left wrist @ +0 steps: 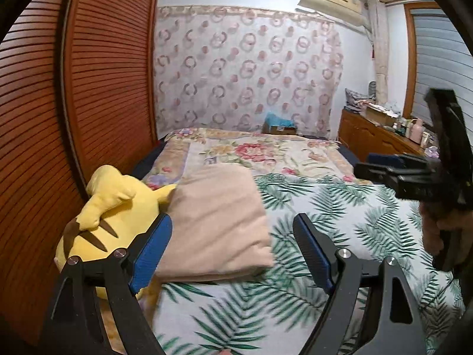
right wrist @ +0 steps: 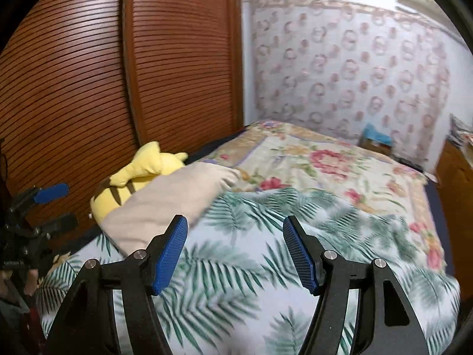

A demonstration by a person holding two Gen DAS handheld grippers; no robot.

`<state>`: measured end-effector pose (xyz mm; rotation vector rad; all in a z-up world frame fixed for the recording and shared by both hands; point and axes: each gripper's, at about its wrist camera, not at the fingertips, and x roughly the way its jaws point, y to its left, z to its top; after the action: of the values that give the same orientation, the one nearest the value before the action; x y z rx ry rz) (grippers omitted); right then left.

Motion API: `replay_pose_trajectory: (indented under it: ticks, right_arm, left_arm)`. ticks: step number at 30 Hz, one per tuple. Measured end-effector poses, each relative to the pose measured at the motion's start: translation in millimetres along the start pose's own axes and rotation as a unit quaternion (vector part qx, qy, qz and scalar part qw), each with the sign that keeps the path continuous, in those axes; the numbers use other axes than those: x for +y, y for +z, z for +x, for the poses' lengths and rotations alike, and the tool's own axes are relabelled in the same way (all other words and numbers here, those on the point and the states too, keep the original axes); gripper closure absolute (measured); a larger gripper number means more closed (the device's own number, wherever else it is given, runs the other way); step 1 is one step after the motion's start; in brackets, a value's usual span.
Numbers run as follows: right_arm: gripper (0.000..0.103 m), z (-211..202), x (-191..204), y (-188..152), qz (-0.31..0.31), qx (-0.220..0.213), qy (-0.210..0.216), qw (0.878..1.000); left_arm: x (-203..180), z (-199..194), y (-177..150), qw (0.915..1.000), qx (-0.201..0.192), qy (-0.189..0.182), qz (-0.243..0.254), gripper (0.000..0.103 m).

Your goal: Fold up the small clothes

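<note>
Both claws gape empty above the bed [right wrist: 266,266]: left claw [left wrist: 233,254], right claw [right wrist: 235,251]. Folded beige garment [left wrist: 218,222] lies against the yellow plush toy [left wrist: 118,207]. Risk: a careless regrasp snags one layer, undoing the fold, or nudges the toy.

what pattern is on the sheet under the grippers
Green palm leaves on a white bed sheet, clearest in the left wrist view.
</note>
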<state>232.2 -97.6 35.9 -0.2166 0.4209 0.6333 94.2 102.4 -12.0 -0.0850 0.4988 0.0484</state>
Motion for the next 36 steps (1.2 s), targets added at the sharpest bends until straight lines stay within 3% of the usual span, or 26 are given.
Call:
replay_pose_trajectory:
  ticks: [8, 13, 19, 27, 36]
  right_arm:
    - [0.032, -85.9, 5.3, -42.4, 0.043, -0.028, -0.068, 0.996]
    - [0.014, -134.1, 15.5, -58.0, 0.065, -0.052, -0.101, 0.991]
    - [0.01, -176.8, 39.1, -70.2, 0.086, -0.084, -0.134, 0.984]
    - [0.01, -206.9, 62.8, -88.8, 0.106, -0.113, -0.158, 0.975]
    - [0.01, -203.6, 76.0, -98.5, 0.113, -0.121, -0.174, 0.971]
  left_arm:
    - [-48.3, -19.8, 0.3, 0.9991, -0.01, -0.033, 0.023, 0.019]
    - [-74.6, -35.9, 3.8, 0.9975, -0.025, -0.055, 0.036, 0.019]
    - [-97.8, -61.8, 13.4, 0.9954, -0.05, -0.069, 0.045, 0.019]
    - [-119.0, -86.9, 22.2, 0.9941, -0.071, -0.054, 0.062, 0.019]
    - [-122.0, -86.3, 18.1, 0.9947, -0.063, -0.062, 0.052, 0.019]
